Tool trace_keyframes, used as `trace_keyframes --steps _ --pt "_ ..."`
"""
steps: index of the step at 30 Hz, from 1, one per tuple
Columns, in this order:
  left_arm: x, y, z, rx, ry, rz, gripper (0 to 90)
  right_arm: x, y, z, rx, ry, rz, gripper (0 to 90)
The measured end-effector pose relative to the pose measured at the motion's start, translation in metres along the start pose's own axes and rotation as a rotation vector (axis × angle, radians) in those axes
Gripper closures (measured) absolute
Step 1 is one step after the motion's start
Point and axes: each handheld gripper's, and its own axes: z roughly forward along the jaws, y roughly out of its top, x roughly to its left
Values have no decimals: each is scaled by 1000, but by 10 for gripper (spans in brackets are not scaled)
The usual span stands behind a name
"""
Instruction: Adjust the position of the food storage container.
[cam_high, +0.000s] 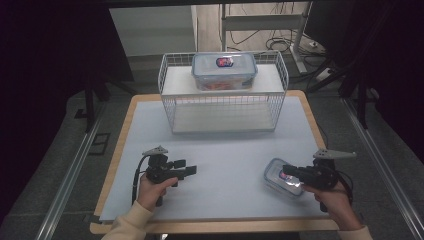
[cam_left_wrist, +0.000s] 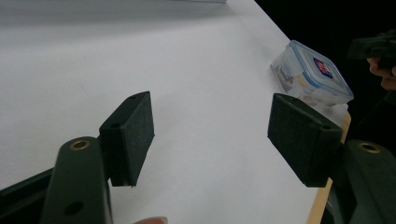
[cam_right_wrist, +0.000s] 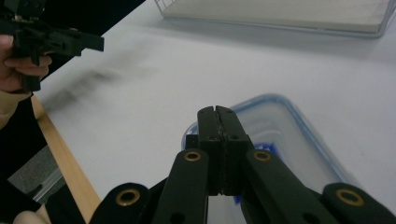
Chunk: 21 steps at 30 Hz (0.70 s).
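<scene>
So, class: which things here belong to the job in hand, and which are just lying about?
In the job:
- small lidded container
- right gripper, jaws shut, over its lid
- left gripper, jaws open, nothing between them

Lying about:
- wire rack
- large lidded container on top of it

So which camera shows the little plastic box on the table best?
The left gripper view: the small lidded container sits whole there, blue-rimmed lid, sticker and side wall sharp. In the high view the right gripper covers part of it. In the right gripper view the shut jaws hide the lid's middle.
</scene>
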Motion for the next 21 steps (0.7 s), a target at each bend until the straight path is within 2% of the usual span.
trace_keyframes --steps 6,9,14,15,18,21 --pt "1 0 -1 -4 -1 -9 311 8 -18 -8 39 -14 -17 891" --pt "2 0 0 0 -1 -12 312 14 -33 -12 78 -23 -33 891" --pt "3 -1 1 3 0 -17 312 17 -47 -13 123 -24 -43 891" --pt "3 -1 2 3 0 -17 312 19 -53 -12 149 -23 -54 891" --pt "3 -2 2 6 -1 -15 312 21 -57 -11 172 -26 -62 891" --pt "3 -2 3 10 0 -17 312 20 -62 -7 211 -46 -79 891"
